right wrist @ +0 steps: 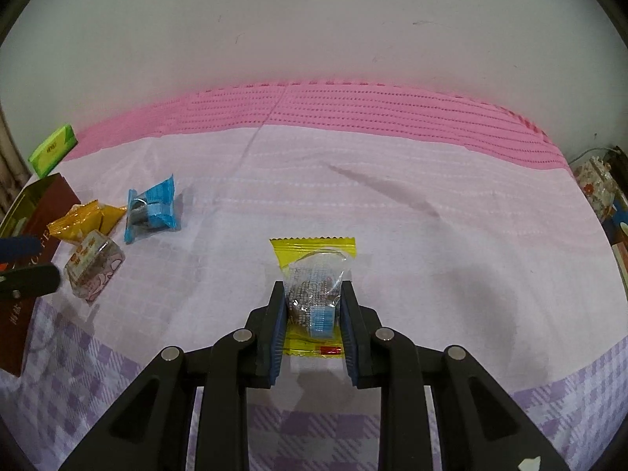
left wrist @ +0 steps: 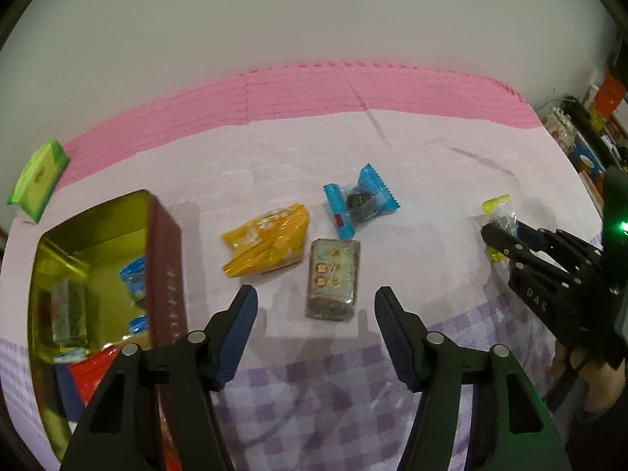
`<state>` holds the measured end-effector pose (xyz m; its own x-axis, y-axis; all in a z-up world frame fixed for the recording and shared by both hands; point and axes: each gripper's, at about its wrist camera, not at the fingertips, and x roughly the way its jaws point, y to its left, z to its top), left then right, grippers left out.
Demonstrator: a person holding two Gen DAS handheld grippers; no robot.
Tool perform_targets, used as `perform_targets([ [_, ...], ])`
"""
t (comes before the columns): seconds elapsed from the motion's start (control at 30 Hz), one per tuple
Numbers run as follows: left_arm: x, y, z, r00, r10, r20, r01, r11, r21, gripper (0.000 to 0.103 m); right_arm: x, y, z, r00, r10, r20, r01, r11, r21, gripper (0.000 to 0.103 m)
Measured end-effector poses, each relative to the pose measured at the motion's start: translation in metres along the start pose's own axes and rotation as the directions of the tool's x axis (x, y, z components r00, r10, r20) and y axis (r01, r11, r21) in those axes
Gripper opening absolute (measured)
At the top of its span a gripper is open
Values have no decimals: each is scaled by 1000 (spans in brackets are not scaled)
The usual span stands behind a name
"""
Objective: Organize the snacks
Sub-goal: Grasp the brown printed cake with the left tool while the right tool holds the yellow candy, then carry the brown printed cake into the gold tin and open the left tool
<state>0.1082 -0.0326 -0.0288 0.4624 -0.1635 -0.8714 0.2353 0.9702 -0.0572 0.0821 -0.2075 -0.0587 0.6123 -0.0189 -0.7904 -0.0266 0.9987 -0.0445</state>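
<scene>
The tin (left wrist: 165,259) at far left already contains several snacks; three remain loose to its right: the orange packet (left wrist: 269,239), the grey bar (left wrist: 333,278) and the blue candy (left wrist: 359,200). The left tongs (left wrist: 316,306) hang wide open and empty, just near of the grey bar. At far right, the right tongs (right wrist: 312,306) are closed on the yellow packet (right wrist: 314,271).

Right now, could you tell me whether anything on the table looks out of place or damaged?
Nothing looks damaged or spilled. Three wrapped snacks lie loose and askew beside the open tin: an orange packet, a blue candy and a grey block. The right claw grips a yellow-wrapped snack; the left claw is open.
</scene>
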Motion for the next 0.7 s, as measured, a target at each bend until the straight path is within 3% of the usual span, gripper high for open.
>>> perform_targets([
  [0.43,42,-10,16,996,-22,-85,20,1000,-21,34,-2,-13,-3,1000,25,3,-25,1000,17,24],
  [0.7,35,-12,0,997,8,-79,-8,1000,-2,31,-2,-14,-3,1000,25,3,-25,1000,17,24],
])
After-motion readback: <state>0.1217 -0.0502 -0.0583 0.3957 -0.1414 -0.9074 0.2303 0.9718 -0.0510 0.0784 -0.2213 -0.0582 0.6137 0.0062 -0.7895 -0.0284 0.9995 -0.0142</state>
